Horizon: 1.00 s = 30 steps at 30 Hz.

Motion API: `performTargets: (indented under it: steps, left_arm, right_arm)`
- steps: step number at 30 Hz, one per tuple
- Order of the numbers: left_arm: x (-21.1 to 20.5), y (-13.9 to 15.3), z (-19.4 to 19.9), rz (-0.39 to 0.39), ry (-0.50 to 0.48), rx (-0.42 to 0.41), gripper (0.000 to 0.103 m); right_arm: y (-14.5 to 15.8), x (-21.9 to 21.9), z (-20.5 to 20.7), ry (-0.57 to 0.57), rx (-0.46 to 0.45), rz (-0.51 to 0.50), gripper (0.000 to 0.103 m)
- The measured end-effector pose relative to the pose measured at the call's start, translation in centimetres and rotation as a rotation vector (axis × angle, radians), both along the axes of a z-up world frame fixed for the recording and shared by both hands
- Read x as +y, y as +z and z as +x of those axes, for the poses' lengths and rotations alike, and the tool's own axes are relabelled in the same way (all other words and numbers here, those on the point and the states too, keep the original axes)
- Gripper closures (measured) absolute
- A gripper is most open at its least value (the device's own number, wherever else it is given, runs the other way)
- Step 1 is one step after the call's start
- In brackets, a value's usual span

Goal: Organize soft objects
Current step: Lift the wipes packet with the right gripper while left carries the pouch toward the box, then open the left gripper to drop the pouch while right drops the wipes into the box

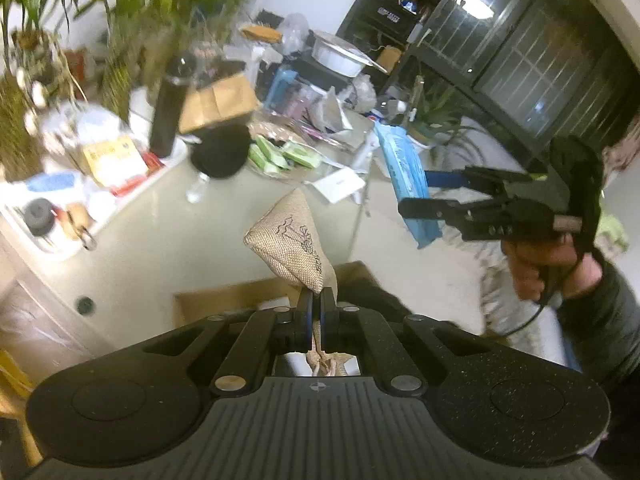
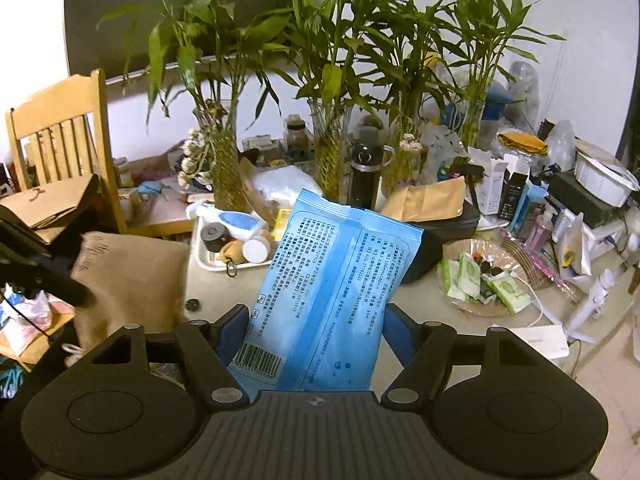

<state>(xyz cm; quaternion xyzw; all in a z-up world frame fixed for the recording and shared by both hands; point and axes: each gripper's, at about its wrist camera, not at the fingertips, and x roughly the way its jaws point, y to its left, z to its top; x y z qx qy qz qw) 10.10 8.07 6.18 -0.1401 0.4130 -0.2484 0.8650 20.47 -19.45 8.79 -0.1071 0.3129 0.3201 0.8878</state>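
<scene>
Currently mid-carry: left tongs pinching tan burlap pouch, right tongs clamping blue wipes pack, both above desk. Next: find drop spot, probably cardboard box.

Burlap pouch neck hidden between tool fingers, blue pack bottom hidden, plants blurred

Bottle stands behind tray (both on table).
</scene>
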Motion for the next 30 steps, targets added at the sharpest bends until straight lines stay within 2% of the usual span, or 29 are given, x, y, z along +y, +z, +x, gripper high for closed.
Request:
performTargets:
  steps: [4, 7, 9, 10, 11, 14, 17, 20, 30]
  left_arm:
    - [-0.2, -1.7, 0.9, -0.098, -0.01, 0.056, 0.099]
    - [0.1, -3.9, 1.7, -0.166, 0.007, 0.096, 0.095]
    - [0.2, -5.3, 2.2, -0.112, 0.049, 0.141, 0.077]
    - [0.2, -5.8, 2.4, -0.079, 0.067, 0.167, 0.062]
    - [0.2, -6.1, 2.3, -0.056, 0.074, 0.176, 0.054]
    - [0.0, -6.1, 1.4, 0.022, 0.067, 0.145, 0.042]
    - [-0.5, -5.3, 0.2, 0.121, 0.055, 0.077, 0.042]
    - [-1.0, -4.4, -0.9, 0.183, 0.052, 0.03, 0.042]
    - [-1.5, -3.5, -2.8, 0.266, 0.1, -0.038, 0.042]
  right_arm:
    - [0.0, -0.7, -1.6, 0.011, 0.002, 0.005, 0.028]
    - [-0.3, -1.0, -2.7, 0.021, 0.012, 0.009, 0.028]
    - [-0.5, -1.3, -3.2, 0.027, 0.022, 0.013, 0.028]
    - [-0.6, -1.5, -3.5, 0.027, 0.028, 0.016, 0.028]
    - [-0.7, -1.7, -3.7, 0.025, 0.033, 0.02, 0.028]
    - [-1.1, -2.2, -4.4, 0.024, 0.045, 0.024, 0.028]
    - [-1.7, -2.5, -5.1, 0.026, 0.063, 0.02, 0.028]
    - [-2.7, -2.5, -5.6, 0.034, 0.086, 0.011, 0.028]
    - [-5.0, -1.5, -6.3, 0.062, 0.163, -0.016, 0.028]
